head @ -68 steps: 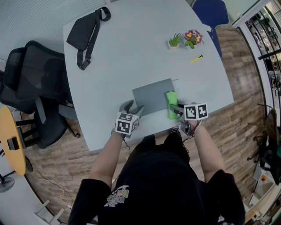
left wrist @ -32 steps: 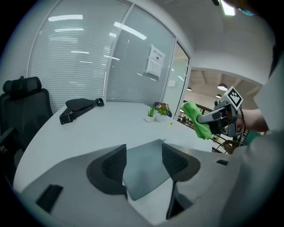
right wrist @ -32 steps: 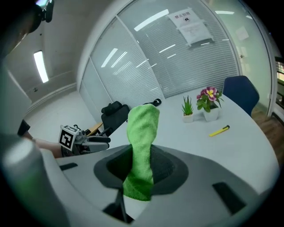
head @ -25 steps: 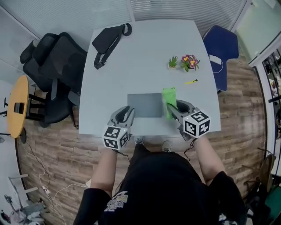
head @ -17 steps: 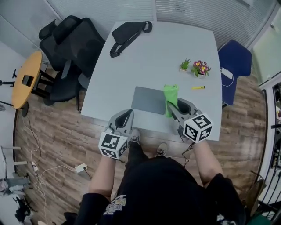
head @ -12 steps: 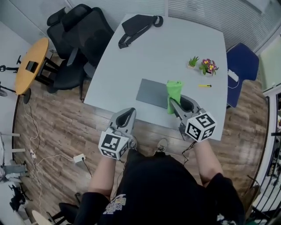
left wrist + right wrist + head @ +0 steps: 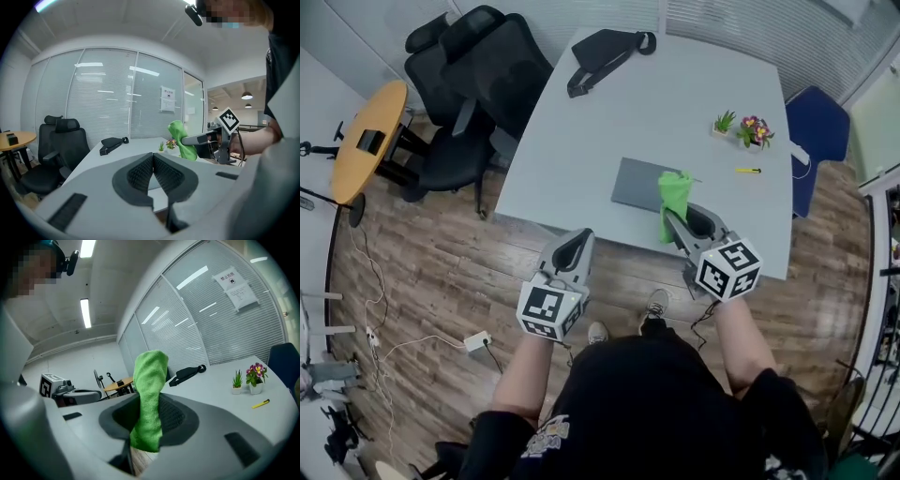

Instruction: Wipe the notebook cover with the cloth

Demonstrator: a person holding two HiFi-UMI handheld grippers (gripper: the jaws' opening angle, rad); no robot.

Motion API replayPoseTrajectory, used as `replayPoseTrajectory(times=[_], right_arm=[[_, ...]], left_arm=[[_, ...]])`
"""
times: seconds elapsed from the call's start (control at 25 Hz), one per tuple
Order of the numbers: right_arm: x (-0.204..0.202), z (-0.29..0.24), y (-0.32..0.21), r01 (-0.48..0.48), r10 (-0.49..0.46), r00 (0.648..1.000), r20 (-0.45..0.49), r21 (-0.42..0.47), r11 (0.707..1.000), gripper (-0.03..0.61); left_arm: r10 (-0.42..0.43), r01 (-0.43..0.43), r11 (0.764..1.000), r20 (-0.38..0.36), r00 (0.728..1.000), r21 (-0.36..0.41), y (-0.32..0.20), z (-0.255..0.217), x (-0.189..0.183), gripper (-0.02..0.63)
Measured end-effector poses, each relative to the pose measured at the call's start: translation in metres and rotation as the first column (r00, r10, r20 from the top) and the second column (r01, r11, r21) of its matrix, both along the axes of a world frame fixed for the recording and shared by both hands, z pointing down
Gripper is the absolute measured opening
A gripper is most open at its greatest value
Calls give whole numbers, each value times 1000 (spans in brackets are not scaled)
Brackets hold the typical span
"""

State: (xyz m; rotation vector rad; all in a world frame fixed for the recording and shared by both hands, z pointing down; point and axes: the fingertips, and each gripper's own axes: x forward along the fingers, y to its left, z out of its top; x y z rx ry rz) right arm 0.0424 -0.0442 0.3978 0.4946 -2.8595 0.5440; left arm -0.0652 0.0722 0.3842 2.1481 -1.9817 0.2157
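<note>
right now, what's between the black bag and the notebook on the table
Nothing: in the head view only bare table runs from the black bag to the notebook.

no word or number can be read for certain. a white paper notice (image 7: 236,284) hangs on the glass wall (image 7: 197,319). in the right gripper view it shows a short dark heading, a small dark figure below it and lines of fine print, all too small to make out. the same notice (image 7: 167,99) in the left gripper view is just as blurred. the left gripper (image 7: 579,238) carries a marker cube (image 7: 549,310), and the right gripper (image 7: 669,217) another marker cube (image 7: 727,268). both bear black-and-white square patterns, not letters. the person's black shirt (image 7: 656,394) has a pale printed motif (image 7: 547,432) with lettering too distorted to read.
</note>
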Motion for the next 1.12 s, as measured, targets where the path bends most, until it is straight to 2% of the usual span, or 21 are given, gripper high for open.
replayPoseTrajectory(times=[0.16,0.32,0.6,0.84,1.12], right_arm=[[3,-6,32,-70,70,998,-7,19,997,110],[19,-10,64,-154,154,988,-5,35,987,110],[54,-2,119,-308,309,951,-31,43,951,110],[71,5,152,-378,380,924,-45,54,924,110],[82,-5,170,-394,399,916,-39,87,915,110]], left_arm=[[35,-35,999,-17,999,25,21,-2,-9,6],[110,-108,993,-24,994,47,38,-4,-5,6],[264,-261,964,-51,963,58,65,0,18,6],[308,-306,951,-45,950,47,86,8,32,6],[324,-321,945,-57,944,68,99,2,43,6]])
